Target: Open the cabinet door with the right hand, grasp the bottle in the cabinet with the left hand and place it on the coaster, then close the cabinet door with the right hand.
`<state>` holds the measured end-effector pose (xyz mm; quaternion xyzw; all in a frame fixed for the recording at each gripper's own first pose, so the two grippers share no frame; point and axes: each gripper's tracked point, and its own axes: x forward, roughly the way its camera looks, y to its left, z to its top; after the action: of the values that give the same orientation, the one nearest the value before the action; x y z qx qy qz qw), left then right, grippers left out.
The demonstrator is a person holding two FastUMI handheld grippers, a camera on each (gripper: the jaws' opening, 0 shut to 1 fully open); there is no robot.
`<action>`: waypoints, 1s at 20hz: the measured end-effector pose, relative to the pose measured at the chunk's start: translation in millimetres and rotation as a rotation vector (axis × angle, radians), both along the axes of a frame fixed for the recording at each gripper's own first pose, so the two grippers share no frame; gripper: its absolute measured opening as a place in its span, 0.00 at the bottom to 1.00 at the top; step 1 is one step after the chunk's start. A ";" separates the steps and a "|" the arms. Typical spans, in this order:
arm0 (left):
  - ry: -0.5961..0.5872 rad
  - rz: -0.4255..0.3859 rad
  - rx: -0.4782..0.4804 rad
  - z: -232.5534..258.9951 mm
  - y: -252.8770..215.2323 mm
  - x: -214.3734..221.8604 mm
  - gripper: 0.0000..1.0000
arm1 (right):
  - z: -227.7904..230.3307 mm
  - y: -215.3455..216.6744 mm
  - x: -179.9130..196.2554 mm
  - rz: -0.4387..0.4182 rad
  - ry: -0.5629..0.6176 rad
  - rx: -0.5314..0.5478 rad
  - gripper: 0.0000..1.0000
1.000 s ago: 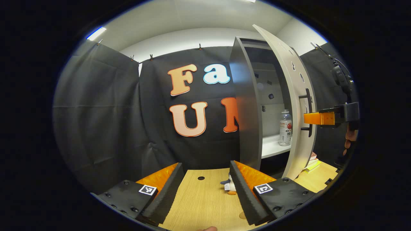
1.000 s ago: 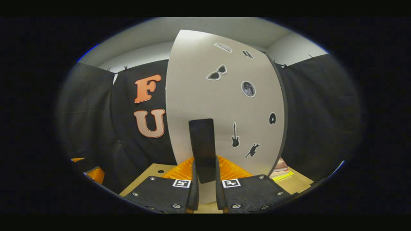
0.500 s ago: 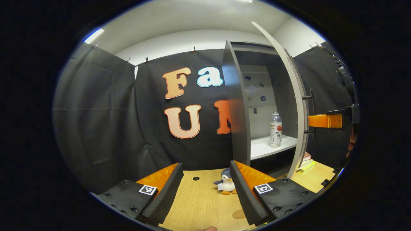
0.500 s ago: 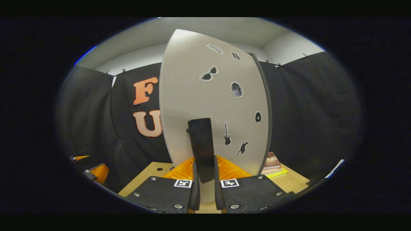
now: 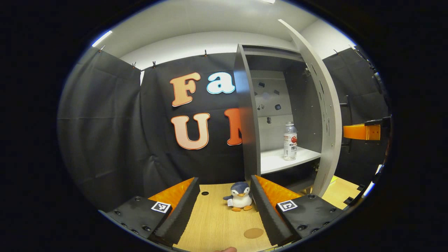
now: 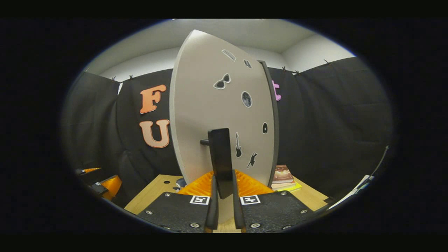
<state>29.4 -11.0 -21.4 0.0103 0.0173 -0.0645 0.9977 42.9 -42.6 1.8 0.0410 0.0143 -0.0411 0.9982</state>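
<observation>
Item 1, bottle: upright on the white shelf inside the cabinet, toward the shelf's front right corner, nothing touching it. Over the last second it has gone from half hidden behind the door edge to fully exposed in my left gripper view.

Item 2, door: swung wider than 1 second ago, its inner face now angled away from the cabinet opening. I judge step 1 essentially done; the mouth looks wide enough for a reach.

Item 3, handle: dark bar on the door's outer face, pinched between the 2 fingers of my right gripper, which are pressed against its sides.

Item 4, left gripper: fingers spread wide, carrying nothing, well short of the cabinet and low over the table.

Item 5, coaster: round brown disc on the table in front of the cabinet, bare.

Item 6, toy penguin: on the table between coaster and cabinet; I expect to lift the bottle clear over it.
</observation>
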 end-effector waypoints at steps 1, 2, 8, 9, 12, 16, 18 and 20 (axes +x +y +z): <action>0.003 -0.007 -0.001 -0.7 -3.4 -0.4 0.95 | -0.4 -4.9 -5.4 -0.009 0.000 0.002 0.18; 0.005 -0.011 -0.002 -1.7 -6.8 -0.3 0.95 | -0.8 -9.1 -8.7 -0.016 0.000 -0.003 0.17; 0.006 -0.047 -0.005 0.7 -26.0 -6.4 0.95 | -0.9 -40.3 -30.8 -0.073 0.001 -0.004 0.17; 0.004 -0.050 -0.004 0.7 -28.5 -8.2 0.95 | -0.2 -43.2 -31.9 -0.086 0.001 -0.010 0.15; 0.007 -0.063 -0.010 2.4 -37.5 -11.6 0.95 | 1.0 -59.0 -41.1 -0.107 0.003 -0.006 0.17; 0.009 -0.079 -0.019 3.2 -50.7 -16.9 0.95 | 0.2 -87.5 -54.3 -0.128 -0.001 -0.015 0.14; 0.010 -0.085 -0.021 4.2 -56.9 -19.4 0.95 | 0.4 -102.8 -61.6 -0.137 -0.005 -0.020 0.17; 0.008 -0.081 -0.021 5.8 -59.0 -20.9 0.95 | 0.5 -113.1 -65.0 -0.136 -0.010 -0.004 0.16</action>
<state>8.5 -70.0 -15.5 0.0004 0.0200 -0.1053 0.9942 -22.0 -155.7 2.3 0.0401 0.0064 -0.1089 0.9932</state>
